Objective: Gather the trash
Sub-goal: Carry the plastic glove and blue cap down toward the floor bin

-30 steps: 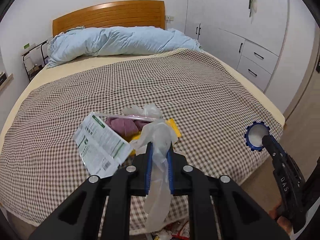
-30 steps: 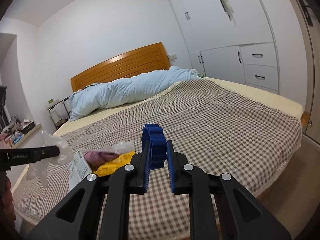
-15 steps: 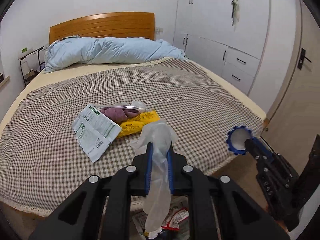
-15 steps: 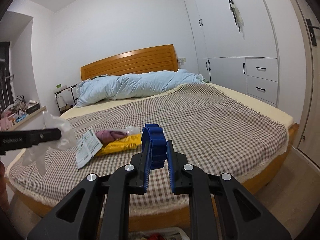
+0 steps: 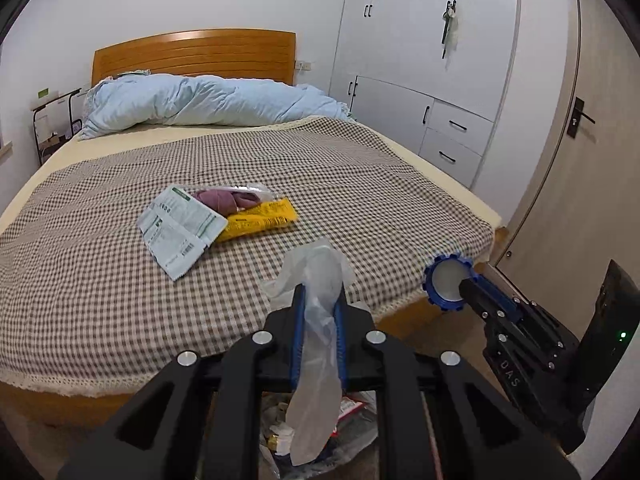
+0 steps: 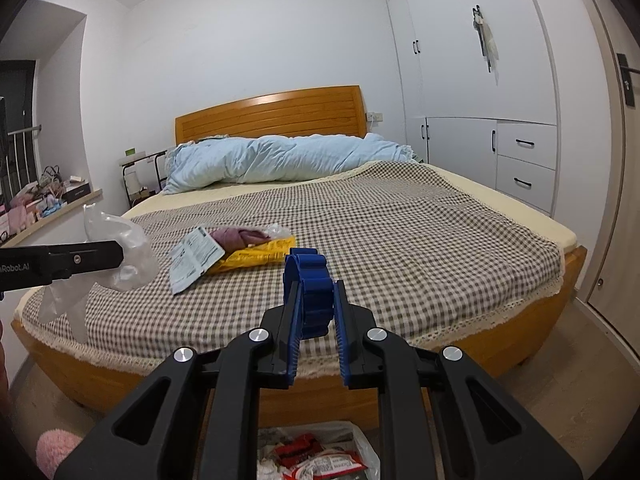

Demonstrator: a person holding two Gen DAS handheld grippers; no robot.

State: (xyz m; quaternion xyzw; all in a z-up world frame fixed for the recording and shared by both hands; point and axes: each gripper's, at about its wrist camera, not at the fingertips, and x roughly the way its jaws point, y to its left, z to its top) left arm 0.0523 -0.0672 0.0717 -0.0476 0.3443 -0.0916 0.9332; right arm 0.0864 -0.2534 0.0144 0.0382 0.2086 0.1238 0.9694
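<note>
My left gripper (image 5: 318, 300) is shut on a clear plastic bag (image 5: 316, 360) that hangs down over a trash bag (image 5: 320, 436) on the floor. It also shows in the right wrist view (image 6: 120, 256) with the clear plastic bag (image 6: 120, 252). My right gripper (image 6: 316, 300) is shut on a blue ridged lid (image 6: 310, 284), held off the bed's foot; the lid shows in the left wrist view (image 5: 450, 282). On the bed lie a white-green wrapper (image 5: 180, 230), a yellow packet (image 5: 260, 222) and a clear bag with purple cloth (image 5: 232, 198).
The checked bed cover (image 5: 360, 200) ends at a wooden frame (image 6: 440, 360). A light blue duvet (image 5: 208, 102) lies by the headboard. White cupboards (image 5: 440, 80) and a door stand at the right. The trash bag (image 6: 320, 456) lies below the right gripper.
Both grippers have drawn back from the bed toward its foot, each still holding its item. The trash bag on the floor has come into view below them.
</note>
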